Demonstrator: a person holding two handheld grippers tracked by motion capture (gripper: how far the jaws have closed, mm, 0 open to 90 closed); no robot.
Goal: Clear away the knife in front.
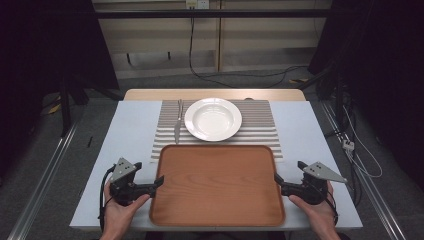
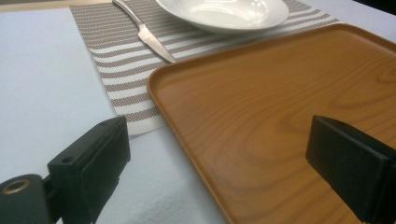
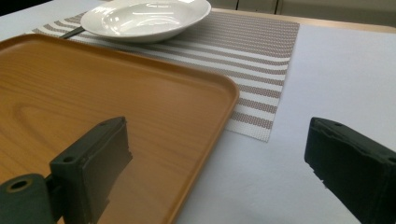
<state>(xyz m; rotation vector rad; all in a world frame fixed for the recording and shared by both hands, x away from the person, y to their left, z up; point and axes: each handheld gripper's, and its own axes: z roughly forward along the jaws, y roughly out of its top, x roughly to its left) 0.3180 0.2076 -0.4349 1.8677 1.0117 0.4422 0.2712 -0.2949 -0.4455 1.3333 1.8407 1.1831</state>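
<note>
High view: a rounded rectangular brown wooden tray (image 1: 217, 185) lies bare at the near edge of the tabletop (image 1: 127, 130), overlapping a striped woven placemat (image 1: 257, 125). Beyond it sit a bare round white ceramic plate (image 1: 213, 119) and a steel table knife (image 1: 178, 121). The left gripper (image 1: 159, 181) and right gripper (image 1: 278, 179) flank the tray.

Left gripper view: jaws apart, straddling the tray's rim (image 2: 187, 126).

Right gripper view: jaws apart, across the tray's opposite rim (image 3: 219, 121).

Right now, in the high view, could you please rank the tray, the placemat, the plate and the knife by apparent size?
1. Wooden tray
2. Striped placemat, partly covered, so unsure against the tray
3. White plate
4. Knife
</note>
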